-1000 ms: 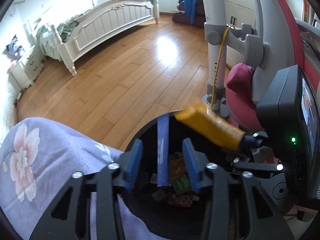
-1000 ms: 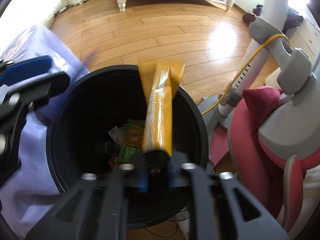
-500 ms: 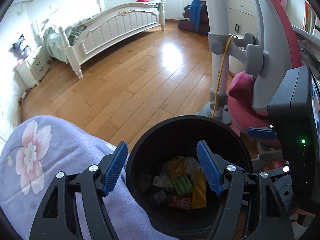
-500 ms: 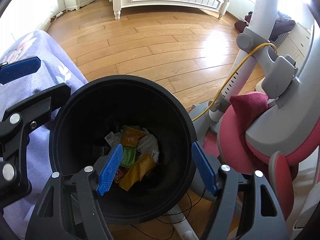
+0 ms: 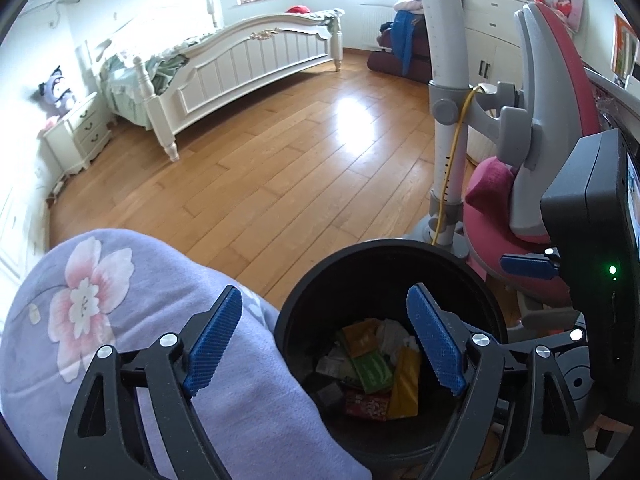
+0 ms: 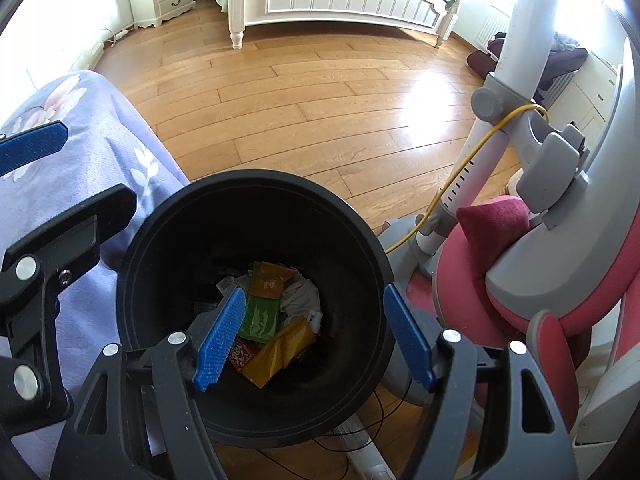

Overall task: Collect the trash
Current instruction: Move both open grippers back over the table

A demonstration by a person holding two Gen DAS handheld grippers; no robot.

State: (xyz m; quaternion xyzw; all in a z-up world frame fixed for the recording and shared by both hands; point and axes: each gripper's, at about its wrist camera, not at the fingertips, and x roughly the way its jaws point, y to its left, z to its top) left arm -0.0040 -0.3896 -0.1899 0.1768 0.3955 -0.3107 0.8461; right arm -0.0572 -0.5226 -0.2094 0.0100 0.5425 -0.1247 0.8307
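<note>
Left tongs and right tongs: both spreading wider, nothing between jaws. Bin sits directly below both. Wrappers lie at its bottom, the yellow one's long axis slanted; right tongs nearer.

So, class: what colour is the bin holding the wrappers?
Black bin; right wrist view shows it best.

A wooden floor gleams with a bright patch of window light. A white bed stands by the far wall, a nightstand beside it. White cabinets line the right; a pink chair stands near.
</note>
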